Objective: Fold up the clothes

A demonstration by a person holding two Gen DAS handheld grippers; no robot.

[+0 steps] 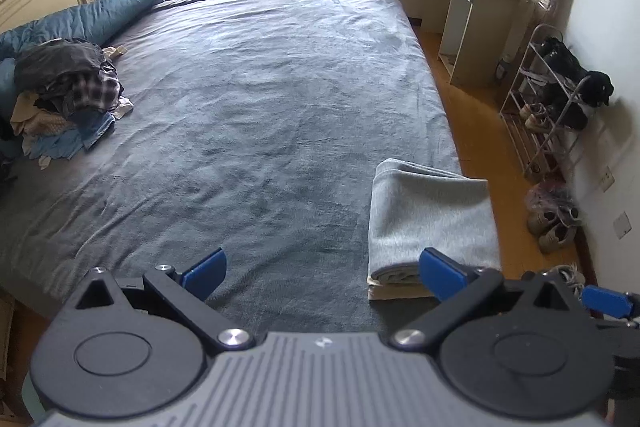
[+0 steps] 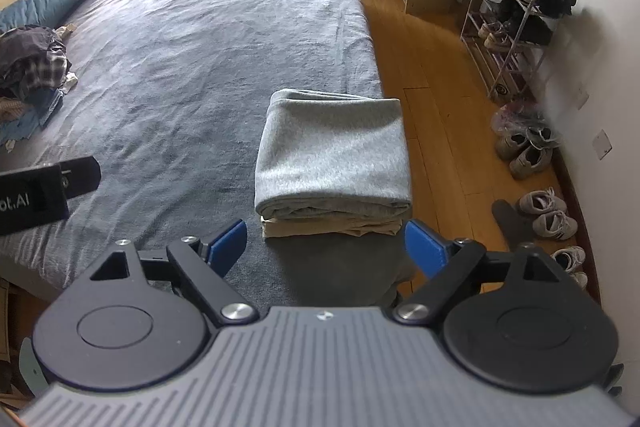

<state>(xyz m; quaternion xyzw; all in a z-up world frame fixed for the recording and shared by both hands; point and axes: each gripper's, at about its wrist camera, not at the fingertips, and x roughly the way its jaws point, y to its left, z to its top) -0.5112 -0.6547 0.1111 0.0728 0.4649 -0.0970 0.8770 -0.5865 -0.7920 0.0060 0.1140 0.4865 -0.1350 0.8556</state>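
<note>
Bedsheet (image 1: 256, 99) is lying bare across the middle — wide room there. The folded grey garment (image 2: 334, 151) is sitting atop a beige one (image 2: 332, 226) at the bed's right edge, beside the floor. Unfolded clothes (image 1: 68, 87) are crowding the left edge. The left gripper (image 1: 322, 273) and right gripper (image 2: 326, 245) are both gaping — nothing between the jaws.

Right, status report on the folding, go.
Left gripper and right gripper: jaws open, empty. Folded grey garment stacked on beige one at bed edge. Unfolded clothes pile waiting far left. Nothing in the way.
</note>
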